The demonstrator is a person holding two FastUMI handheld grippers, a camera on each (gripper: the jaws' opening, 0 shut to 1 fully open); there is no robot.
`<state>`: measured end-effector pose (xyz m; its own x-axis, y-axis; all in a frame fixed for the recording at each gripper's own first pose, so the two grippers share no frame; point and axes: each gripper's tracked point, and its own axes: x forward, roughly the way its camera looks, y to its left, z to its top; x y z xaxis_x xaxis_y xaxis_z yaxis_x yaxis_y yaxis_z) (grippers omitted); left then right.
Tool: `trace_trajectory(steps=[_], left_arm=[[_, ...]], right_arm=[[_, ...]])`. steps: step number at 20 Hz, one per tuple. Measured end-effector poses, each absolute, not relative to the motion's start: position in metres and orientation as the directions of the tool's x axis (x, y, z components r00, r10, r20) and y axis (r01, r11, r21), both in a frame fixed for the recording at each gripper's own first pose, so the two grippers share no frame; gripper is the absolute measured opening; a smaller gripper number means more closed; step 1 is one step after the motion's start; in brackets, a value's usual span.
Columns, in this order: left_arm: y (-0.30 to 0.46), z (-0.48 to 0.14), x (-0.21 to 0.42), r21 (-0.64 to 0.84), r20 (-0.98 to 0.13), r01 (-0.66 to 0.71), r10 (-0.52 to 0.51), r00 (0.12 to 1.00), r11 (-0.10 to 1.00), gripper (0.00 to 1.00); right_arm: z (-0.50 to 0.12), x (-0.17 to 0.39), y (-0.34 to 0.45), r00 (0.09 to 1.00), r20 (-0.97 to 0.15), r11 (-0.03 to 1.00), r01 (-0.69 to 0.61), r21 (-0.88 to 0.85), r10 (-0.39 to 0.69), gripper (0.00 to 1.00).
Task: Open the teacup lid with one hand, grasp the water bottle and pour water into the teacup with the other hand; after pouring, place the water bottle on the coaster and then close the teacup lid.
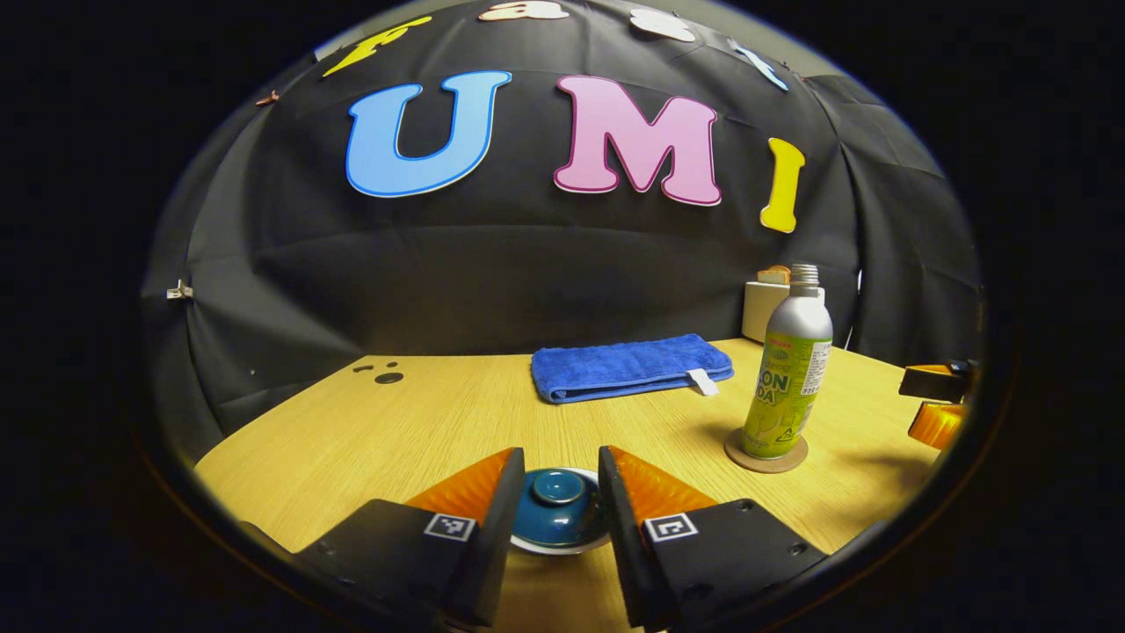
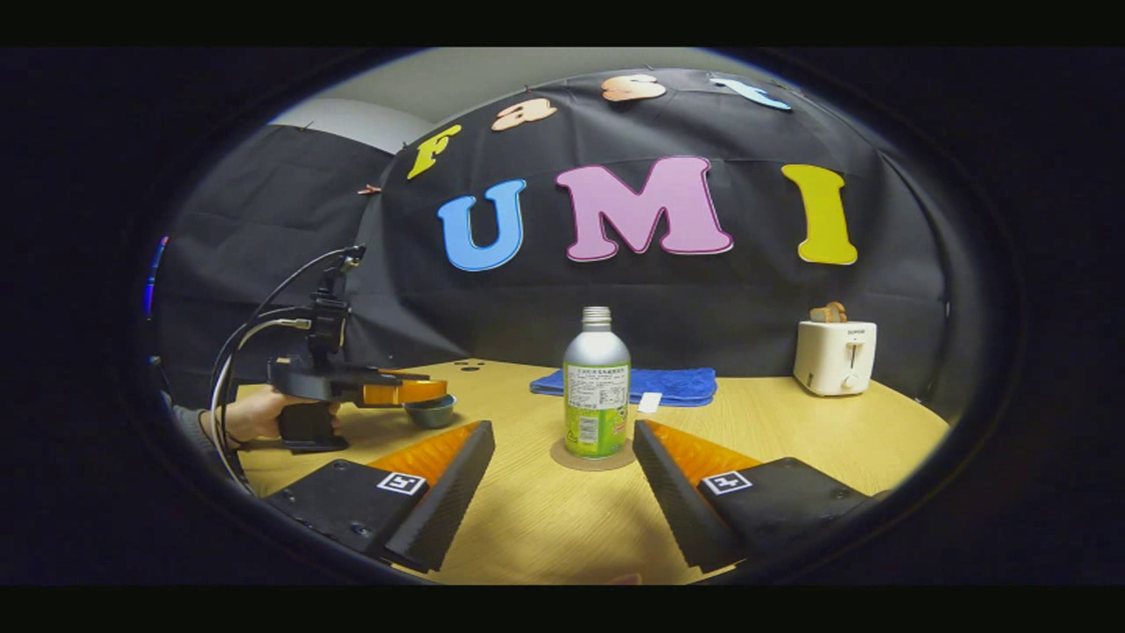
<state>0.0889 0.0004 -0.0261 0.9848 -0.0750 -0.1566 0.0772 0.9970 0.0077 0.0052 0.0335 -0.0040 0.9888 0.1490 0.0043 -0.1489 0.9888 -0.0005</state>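
Wooden desk [image 1: 395, 431] ahead: your left hand-held gripper [image 1: 556, 492] straddles the teacup lid [image 1: 557, 505], fingers spread, not yet pinching. The water bottle [image 2: 596, 387] stands on its coaster [image 2: 562, 459]; your right hand-held gripper [image 2: 562, 475] waits released. Judging by this, every step remains.

Black gripper bodies [image 2: 562, 492] bear square markers; dark sleeve [image 2: 189, 424], black cables [image 2: 255, 325]

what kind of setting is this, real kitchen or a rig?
Most likely a staged recording booth, not a kitchen: black cloth wall behind a bare wooden table, with props laid out: water bottle on its coaster, a folded blue towel, a toaster.
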Motion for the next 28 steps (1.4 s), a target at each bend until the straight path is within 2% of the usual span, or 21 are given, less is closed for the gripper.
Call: trace_trajectory(steps=[3, 5, 6, 7, 18, 28], left_arm=[[-0.002, -0.025, 0.085, -0.001, -0.148, 0.095, -0.094, 0.984, 0.995, 0.67], [-0.001, -0.023, 0.081, -0.003, -0.136, 0.096, -0.096, 0.986, 0.995, 0.83], [0.000, -0.023, 0.078, -0.003, -0.128, 0.093, -0.093, 0.987, 0.996, 0.95], [0.000, -0.021, 0.075, -0.002, -0.120, 0.090, -0.090, 0.989, 0.996, 0.98], [-0.017, -0.002, 0.024, 0.008, 0.014, 0.074, -0.074, 0.997, 0.997, 0.98], [-0.015, -0.004, 0.017, 0.003, 0.012, 0.025, -0.025, 1.000, 1.000, 0.97]], right_arm=[[-0.004, 0.005, 0.033, 0.989, 0.004, 0.989, -0.149, 0.000, 0.149, 0.98], [-0.004, 0.005, 0.032, 0.990, 0.005, 0.990, -0.143, -0.001, 0.143, 0.98], [-0.004, 0.005, 0.033, 0.990, 0.005, 0.990, -0.140, -0.001, 0.140, 0.98], [-0.003, 0.005, 0.032, 0.990, 0.004, 0.990, -0.139, -0.001, 0.139, 0.98], [-0.003, 0.014, 0.028, 0.999, 0.005, 0.999, -0.042, -0.004, 0.042, 0.98], [-0.003, 0.016, 0.027, 1.000, 0.007, 1.000, -0.019, -0.005, 0.019, 0.96]])
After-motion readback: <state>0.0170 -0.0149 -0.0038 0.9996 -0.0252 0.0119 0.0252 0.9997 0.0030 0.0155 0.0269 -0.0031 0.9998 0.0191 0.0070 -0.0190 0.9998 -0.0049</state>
